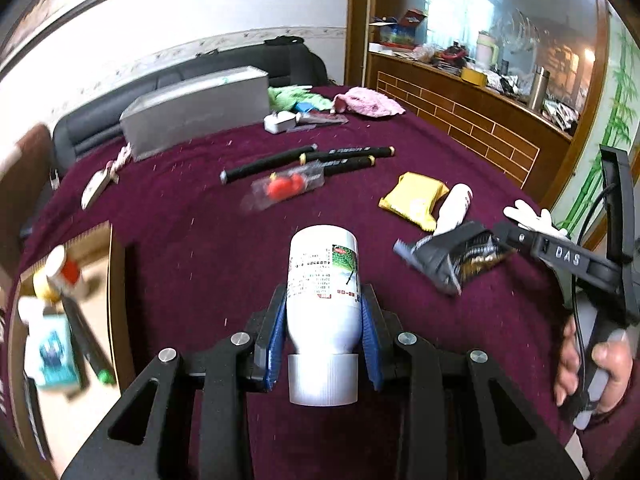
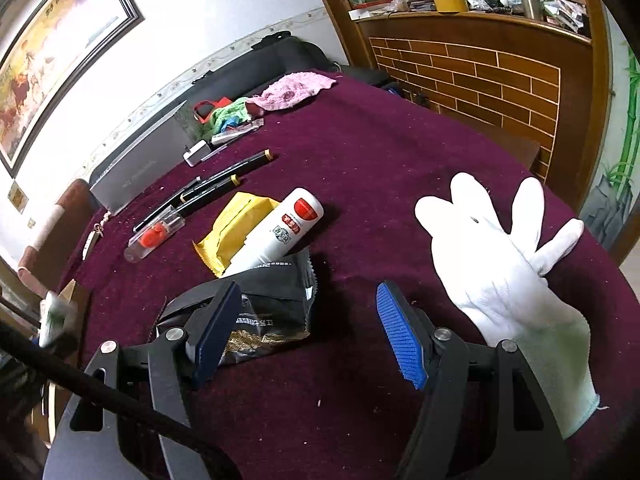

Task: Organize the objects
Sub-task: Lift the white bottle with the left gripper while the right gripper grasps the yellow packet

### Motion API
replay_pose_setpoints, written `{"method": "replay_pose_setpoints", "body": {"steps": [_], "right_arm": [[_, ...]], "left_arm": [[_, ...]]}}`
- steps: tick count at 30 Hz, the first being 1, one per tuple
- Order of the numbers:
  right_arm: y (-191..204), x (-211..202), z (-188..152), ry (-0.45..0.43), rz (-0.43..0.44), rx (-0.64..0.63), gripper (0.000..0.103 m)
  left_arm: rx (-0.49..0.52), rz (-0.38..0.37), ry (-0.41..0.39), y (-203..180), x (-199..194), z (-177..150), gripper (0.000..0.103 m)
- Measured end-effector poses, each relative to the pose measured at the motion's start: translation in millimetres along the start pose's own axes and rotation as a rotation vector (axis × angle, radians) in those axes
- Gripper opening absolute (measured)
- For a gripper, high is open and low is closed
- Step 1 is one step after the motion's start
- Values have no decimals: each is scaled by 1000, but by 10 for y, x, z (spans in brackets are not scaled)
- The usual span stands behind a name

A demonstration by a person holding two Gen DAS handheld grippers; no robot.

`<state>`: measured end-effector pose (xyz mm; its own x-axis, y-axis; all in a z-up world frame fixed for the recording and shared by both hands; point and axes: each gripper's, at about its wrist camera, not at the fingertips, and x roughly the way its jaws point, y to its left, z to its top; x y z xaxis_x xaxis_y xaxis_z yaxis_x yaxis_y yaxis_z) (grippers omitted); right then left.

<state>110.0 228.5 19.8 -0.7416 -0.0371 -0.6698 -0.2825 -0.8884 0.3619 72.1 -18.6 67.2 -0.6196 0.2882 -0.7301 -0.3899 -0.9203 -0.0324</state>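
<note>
Left gripper [image 1: 325,332] jaws tight on white bottle [image 1: 323,280]; right gripper [image 2: 310,332] jaws wide, empty.

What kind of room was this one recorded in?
Probably a home living or dining room: a table under a maroon cloth, a dark sofa against the wall, a framed painting, and a cluttered wooden counter.

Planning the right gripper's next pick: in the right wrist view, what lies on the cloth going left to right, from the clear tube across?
Clear tube with red pieces → yellow packet → white bottle with the red label → white glove.
</note>
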Motion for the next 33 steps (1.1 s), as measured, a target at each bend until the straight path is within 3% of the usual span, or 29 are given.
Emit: {"method": "replay_pose_setpoints", "body": {"steps": [3, 9, 15, 17, 21, 33], "right_arm": [[43, -57, 11, 4, -26, -15, 70], [128, -213, 221, 29, 68, 36, 70], [385, 110, 526, 202, 242, 98, 70], [468, 274, 557, 245, 255, 113, 70], [562, 574, 631, 285, 117, 87, 70], [751, 1119, 801, 355, -117, 26, 69]], "left_arm": [[-32, 1, 10, 83, 23, -114, 29], [-53, -2, 29, 145, 119, -255, 29], [-74, 5, 62, 173, 257, -335, 29], [-88, 4, 74, 197, 303, -352, 29], [-118, -17, 98, 264, 365, -358, 29], [-146, -37, 93, 292, 370, -344, 29]]}}
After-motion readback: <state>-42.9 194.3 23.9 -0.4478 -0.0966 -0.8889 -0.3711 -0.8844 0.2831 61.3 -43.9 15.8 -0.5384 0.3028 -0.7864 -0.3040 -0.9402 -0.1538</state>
